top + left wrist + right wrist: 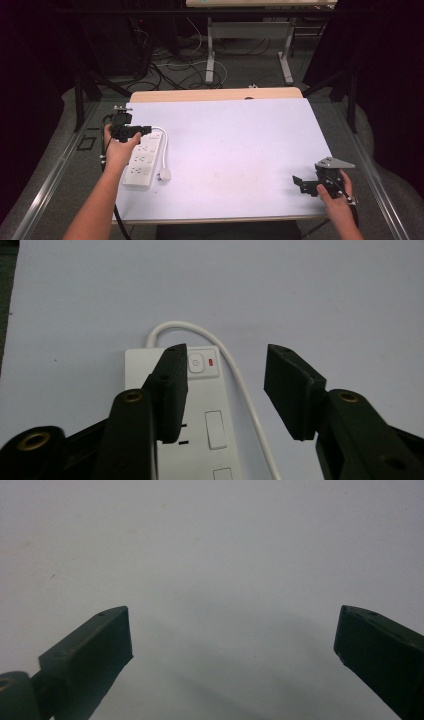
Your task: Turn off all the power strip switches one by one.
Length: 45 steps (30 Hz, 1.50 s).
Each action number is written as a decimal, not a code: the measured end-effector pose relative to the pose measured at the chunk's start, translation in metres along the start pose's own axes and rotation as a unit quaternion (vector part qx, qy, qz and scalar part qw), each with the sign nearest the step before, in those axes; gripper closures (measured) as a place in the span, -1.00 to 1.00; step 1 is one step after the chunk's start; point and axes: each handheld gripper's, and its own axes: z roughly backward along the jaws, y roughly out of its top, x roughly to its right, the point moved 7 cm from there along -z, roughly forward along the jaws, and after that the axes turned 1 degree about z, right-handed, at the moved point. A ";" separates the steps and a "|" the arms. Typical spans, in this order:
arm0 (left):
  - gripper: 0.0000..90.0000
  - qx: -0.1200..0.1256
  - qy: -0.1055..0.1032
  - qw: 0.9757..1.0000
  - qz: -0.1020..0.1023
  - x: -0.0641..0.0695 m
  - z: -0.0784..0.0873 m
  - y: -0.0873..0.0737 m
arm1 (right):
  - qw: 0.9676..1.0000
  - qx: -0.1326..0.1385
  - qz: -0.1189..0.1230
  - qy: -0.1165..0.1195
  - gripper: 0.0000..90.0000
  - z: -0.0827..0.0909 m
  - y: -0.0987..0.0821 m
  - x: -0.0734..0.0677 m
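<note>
A white desk (235, 150) carries a white power strip (142, 160) along its left edge. The left gripper (225, 390) hovers over the strip's switch end, jaws half apart, gripping nothing. The right gripper (300, 184) rests wide open near the right front corner.

Dim room, soft overhead light, pics blurry.

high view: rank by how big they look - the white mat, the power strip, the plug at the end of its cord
1. white mat, by far the largest, covering most of the tabletop.
2. power strip, a long white block at the mat's left edge, its far end under the left gripper.
3. plug, a small white piece beside the strip.
</note>
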 end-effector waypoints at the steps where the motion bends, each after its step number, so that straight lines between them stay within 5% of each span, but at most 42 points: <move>1: 0.20 -0.005 0.000 1.000 0.000 -0.001 -0.001 0.000 | 1.000 0.000 0.000 0.000 -0.97 0.000 0.000 0.000; 18: 0.59 0.002 0.040 0.999 0.018 -0.010 -0.025 0.008 | 1.000 -0.005 -0.008 0.009 -0.96 -0.001 -0.002 -0.001; 31: 0.99 -0.009 0.066 0.998 0.009 -0.014 -0.037 0.009 | 1.000 -0.006 -0.007 0.011 -0.96 -0.002 -0.002 -0.001; 45: 1.00 -0.030 0.070 0.997 0.006 -0.013 -0.055 0.007 | 1.000 -0.006 -0.004 0.008 -0.96 -0.003 -0.002 0.000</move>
